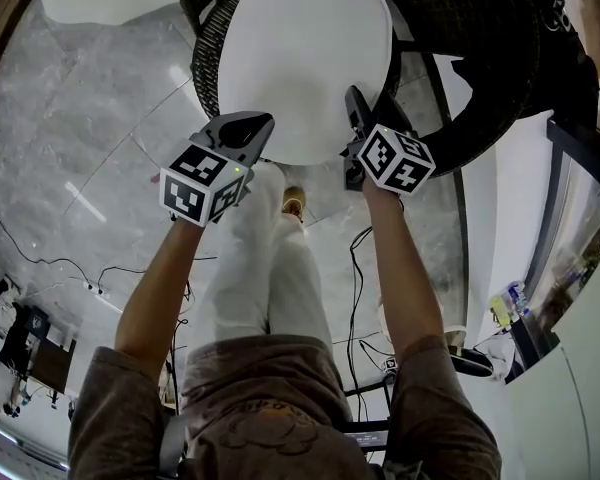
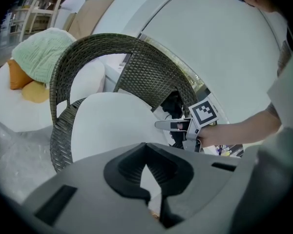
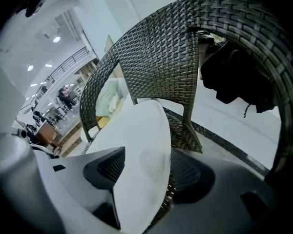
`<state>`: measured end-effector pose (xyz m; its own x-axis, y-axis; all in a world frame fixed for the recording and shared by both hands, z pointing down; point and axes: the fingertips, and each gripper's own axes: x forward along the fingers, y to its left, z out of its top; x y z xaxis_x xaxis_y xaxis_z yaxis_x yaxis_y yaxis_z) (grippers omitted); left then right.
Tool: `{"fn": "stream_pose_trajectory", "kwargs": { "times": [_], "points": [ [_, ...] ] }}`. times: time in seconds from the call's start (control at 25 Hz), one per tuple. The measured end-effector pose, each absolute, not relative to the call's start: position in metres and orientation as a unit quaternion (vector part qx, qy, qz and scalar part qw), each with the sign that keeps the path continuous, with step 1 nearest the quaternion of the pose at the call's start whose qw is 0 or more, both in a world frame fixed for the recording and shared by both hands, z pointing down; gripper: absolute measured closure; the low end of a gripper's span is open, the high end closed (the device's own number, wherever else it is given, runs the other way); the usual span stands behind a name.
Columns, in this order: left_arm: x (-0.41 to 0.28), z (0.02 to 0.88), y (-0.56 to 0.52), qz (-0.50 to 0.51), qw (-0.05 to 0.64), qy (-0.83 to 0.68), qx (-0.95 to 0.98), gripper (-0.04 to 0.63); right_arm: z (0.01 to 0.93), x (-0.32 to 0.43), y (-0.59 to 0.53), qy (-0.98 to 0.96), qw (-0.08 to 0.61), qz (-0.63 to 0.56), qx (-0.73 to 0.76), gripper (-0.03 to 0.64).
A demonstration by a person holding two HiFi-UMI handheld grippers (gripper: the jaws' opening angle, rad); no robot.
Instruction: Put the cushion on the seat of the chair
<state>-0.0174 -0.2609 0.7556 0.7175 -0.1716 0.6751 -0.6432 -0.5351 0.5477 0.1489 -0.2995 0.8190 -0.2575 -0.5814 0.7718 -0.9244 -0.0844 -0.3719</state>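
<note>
the dark woven wicker chair (image 1: 450, 58) carries the round white cushion (image 1: 300, 58) on its seat, so placing looks nearly done. right tongs (image 1: 356, 106) stand wide, cushion rim loose between them; left tongs (image 1: 246, 128) pinch the near rim. next, i'd say: release, draw back.

My head camera looks steeply down onto the cushion (image 1: 300, 58). My left gripper (image 1: 248, 126) and right gripper (image 1: 359, 116) cameras face it closely from opposite edges, both catching the chair (image 1: 460, 28).

grey marble floor (image 1: 70, 118), black cables (image 1: 353, 298), white sofa (image 2: 10, 111) with orange pillows (image 2: 17, 74)
</note>
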Motion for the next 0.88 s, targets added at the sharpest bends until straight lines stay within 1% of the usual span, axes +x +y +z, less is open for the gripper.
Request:
{"fn": "stream_pose_trajectory", "kwargs": {
  "times": [0.16, 0.4, 0.44, 0.52, 0.56, 0.64, 0.72, 0.88],
  "points": [
    [-0.014, 0.75, -0.258, 0.281, 0.417, -0.242, 0.83, 0.591, 0.81, 0.155, -0.295, -0.645, 0.193, 0.449, 0.587, 0.339],
    [-0.011, 0.723, -0.257, 0.28, 0.41, -0.242, 0.834, 0.591, 0.774, 0.143, -0.291, -0.658, 0.172, 0.462, 0.569, 0.345],
    [-0.01, 0.716, -0.257, 0.279, 0.407, -0.244, 0.835, 0.591, 0.765, 0.142, -0.291, -0.663, 0.17, 0.456, 0.569, 0.373],
    [-0.01, 0.702, -0.255, 0.277, 0.404, -0.246, 0.836, 0.591, 0.746, 0.14, -0.291, -0.671, 0.168, 0.441, 0.572, 0.497],
    [-0.01, 0.695, -0.254, 0.276, 0.403, -0.248, 0.837, 0.591, 0.736, 0.14, -0.29, -0.675, 0.167, 0.434, 0.573, 0.527],
    [-0.011, 0.682, -0.25, 0.272, 0.402, -0.25, 0.838, 0.591, 0.717, 0.137, -0.289, -0.685, 0.163, 0.42, 0.572, 0.565],
    [-0.013, 0.668, -0.245, 0.27, 0.401, -0.255, 0.838, 0.591, 0.697, 0.134, -0.287, -0.694, 0.153, 0.413, 0.57, 0.585],
    [-0.014, 0.636, -0.236, 0.263, 0.398, -0.263, 0.838, 0.591, 0.655, 0.129, -0.279, -0.708, 0.128, 0.413, 0.558, 0.597]
  ]
}}
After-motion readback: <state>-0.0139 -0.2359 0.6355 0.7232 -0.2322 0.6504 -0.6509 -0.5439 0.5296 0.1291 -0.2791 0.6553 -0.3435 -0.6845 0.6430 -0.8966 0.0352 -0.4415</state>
